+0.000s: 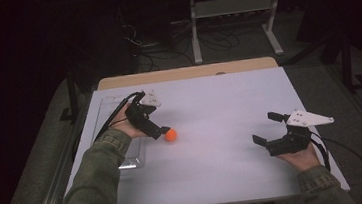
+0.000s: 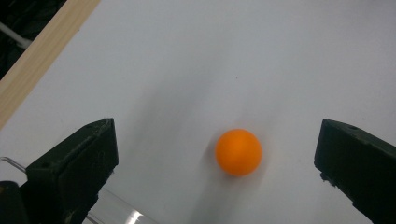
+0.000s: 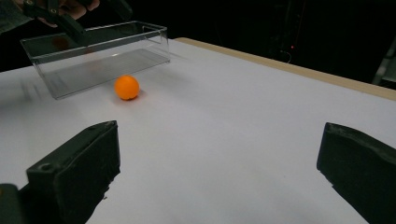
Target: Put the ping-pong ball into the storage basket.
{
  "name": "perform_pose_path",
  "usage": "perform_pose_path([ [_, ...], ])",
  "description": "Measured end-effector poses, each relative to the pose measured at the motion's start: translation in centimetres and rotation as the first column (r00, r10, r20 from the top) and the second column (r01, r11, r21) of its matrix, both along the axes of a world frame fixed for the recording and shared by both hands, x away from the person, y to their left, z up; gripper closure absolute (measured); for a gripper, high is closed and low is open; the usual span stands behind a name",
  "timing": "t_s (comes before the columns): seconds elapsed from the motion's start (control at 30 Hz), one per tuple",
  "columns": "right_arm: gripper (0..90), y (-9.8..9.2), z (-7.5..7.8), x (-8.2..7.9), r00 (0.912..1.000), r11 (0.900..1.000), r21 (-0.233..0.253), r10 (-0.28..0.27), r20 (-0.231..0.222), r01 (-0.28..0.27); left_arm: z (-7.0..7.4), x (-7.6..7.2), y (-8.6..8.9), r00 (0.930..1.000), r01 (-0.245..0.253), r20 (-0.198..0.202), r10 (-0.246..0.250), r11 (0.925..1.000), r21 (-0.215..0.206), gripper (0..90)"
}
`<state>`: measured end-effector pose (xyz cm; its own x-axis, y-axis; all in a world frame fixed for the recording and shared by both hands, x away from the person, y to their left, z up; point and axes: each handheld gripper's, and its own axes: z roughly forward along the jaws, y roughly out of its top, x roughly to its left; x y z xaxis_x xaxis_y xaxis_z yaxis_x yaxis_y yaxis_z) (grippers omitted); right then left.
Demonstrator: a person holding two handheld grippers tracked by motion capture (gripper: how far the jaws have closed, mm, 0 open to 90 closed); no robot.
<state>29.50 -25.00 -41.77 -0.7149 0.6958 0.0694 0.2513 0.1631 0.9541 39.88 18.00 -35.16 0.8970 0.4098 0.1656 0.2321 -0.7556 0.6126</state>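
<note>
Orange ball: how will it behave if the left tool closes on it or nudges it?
The orange ball is a smooth sphere resting free on the flat white table, so a nudge would probably send it rolling. It looks like a light, hollow ball, likely easy to lift. The left tool stands open with the ball off-centre between its flat jaws; an uneven close might squirt it out.

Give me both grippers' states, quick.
Left gripper: open, holding nothing; the orange ball lies on the table between its jaws, untouched.
Right gripper: open, holding nothing, away from the ball.
</note>
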Motion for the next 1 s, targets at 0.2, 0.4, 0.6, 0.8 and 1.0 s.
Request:
perform_pose_path([
  [0.2,0.0,0.0,0.0,0.0,1.0000,1.000,-0.003,0.002,-0.002,-0.002,-0.4,0.1,-0.2,1.0000,0.006,-0.007,-0.006,0.9999,0.015,0.0],
  [0.4,0.0,0.0,0.0,0.0,1.0000,1.000,-0.004,0.002,-0.005,-0.002,-0.8,0.1,-0.5,0.9998,0.016,-0.013,-0.016,0.9993,0.035,0.0],
  [0.6,0.0,0.0,0.0,0.0,1.0000,1.000,-0.004,0.003,-0.004,-0.003,-1.1,0.2,-0.6,0.9996,0.022,-0.020,-0.021,0.9984,0.053,0.0],
  [0.8,0.0,0.0,-0.1,0.0,1.0000,1.000,-0.004,0.004,-0.006,-0.004,-1.7,0.3,-0.7,0.9991,0.032,-0.032,-0.029,0.9956,0.088,0.0],
  [1.0,0.0,0.1,-0.1,0.0,1.0000,1.000,-0.007,0.005,-0.008,-0.005,-2.3,0.4,-0.9,0.9981,0.048,-0.044,-0.043,0.9910,0.125,0.0],
])
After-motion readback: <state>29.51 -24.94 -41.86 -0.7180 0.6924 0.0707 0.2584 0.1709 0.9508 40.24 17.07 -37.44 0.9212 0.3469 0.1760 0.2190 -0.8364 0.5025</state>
